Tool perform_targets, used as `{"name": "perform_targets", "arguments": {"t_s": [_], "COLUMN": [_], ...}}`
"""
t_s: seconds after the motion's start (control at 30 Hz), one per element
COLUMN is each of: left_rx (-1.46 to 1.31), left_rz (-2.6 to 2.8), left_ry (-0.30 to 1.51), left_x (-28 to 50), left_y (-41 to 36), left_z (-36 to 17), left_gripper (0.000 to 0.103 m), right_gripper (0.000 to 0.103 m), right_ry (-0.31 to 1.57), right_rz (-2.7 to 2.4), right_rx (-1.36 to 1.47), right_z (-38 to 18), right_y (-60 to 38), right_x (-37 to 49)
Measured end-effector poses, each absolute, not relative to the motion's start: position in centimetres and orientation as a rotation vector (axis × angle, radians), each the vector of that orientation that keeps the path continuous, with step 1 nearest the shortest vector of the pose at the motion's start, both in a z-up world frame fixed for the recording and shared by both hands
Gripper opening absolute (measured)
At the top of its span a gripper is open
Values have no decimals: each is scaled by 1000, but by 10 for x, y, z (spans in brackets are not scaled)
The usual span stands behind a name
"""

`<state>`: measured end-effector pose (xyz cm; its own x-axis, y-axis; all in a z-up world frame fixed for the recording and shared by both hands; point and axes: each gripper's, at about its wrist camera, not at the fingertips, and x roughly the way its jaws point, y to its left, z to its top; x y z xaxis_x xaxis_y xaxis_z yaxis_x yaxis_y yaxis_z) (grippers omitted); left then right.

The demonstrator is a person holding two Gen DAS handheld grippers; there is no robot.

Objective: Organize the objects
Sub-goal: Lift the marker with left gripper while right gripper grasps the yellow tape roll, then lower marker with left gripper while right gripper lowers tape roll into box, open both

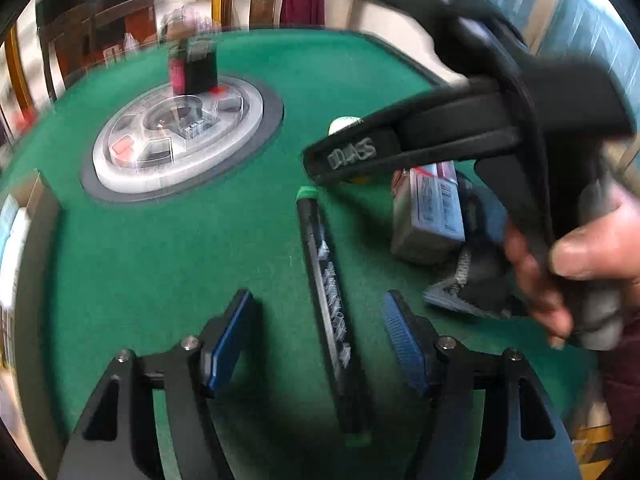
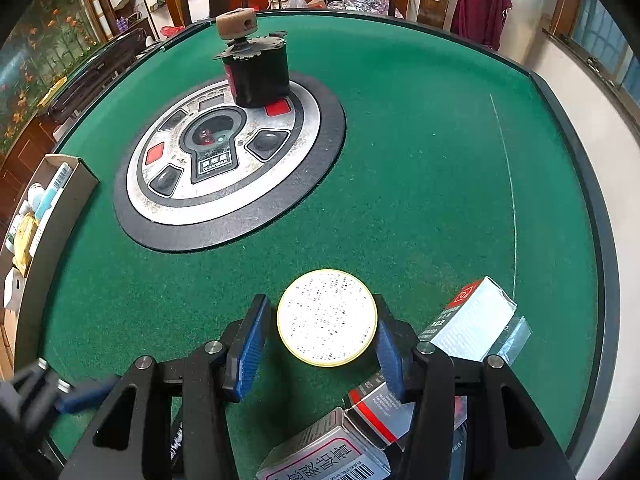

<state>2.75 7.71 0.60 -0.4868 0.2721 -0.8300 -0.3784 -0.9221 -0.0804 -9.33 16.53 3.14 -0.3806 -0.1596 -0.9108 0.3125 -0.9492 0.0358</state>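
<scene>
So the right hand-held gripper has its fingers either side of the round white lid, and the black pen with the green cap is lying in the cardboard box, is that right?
Not quite. The black pen with the green cap lies on the green table, between the open fingers of the left hand-held gripper, as the left wrist view shows. The right hand-held gripper does straddle the round white lid.

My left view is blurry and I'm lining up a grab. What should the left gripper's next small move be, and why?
Probably close the left gripper on the black pen. The pen lies flat on the green felt table, running lengthwise between the open blue pads. Neither pad touches it yet, so closing should pinch it across its width.
</scene>
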Motion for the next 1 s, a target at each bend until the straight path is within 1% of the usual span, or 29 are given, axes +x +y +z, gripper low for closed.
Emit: {"name": "perform_targets", "arguments": {"t_s": [0.07, 0.13, 0.17, 0.2, 0.23, 0.3, 0.47, 0.67, 0.83, 1.0], "left_rx": [-1298, -1279, -1286, -1303, -1321, -1332, -1251, -1134, -1133, -1243], "left_rz": [2446, 2450, 2450, 2447, 2424, 2405, 2419, 2469, 2601, 2669], "left_ry": [253, 270, 270, 266, 225, 171, 10, -179, -251, -336], "left_x": [31, 36, 37, 36, 36, 38, 60, 95, 114, 116], "left_y": [86, 83, 80, 77, 68, 56, 16, -52, -125, -184], "left_z": [2, 6, 8, 10, 11, 14, 37, 75, 89, 70], "left_gripper": [66, 47, 18, 15, 14, 14, 14, 14, 14, 14], "right_gripper": [55, 53, 52, 45, 43, 43, 43, 43, 43, 44], "right_ry": [195, 194, 194, 196, 200, 186, 162, 89, 93, 133], "right_rz": [-2386, -2386, -2384, -2382, -2377, -2353, -2358, -2362, -2284, -2134], "right_rx": [1557, 1561, 1562, 1562, 1560, 1559, 1515, 1407, 1305, 1250], "right_z": [32, 32, 32, 32, 33, 34, 43, 74, 103, 110], "right_y": [166, 166, 166, 166, 166, 165, 160, 143, 94, 14], "right_x": [-95, -95, -95, -94, -93, -89, -74, -50, -26, -3]}}
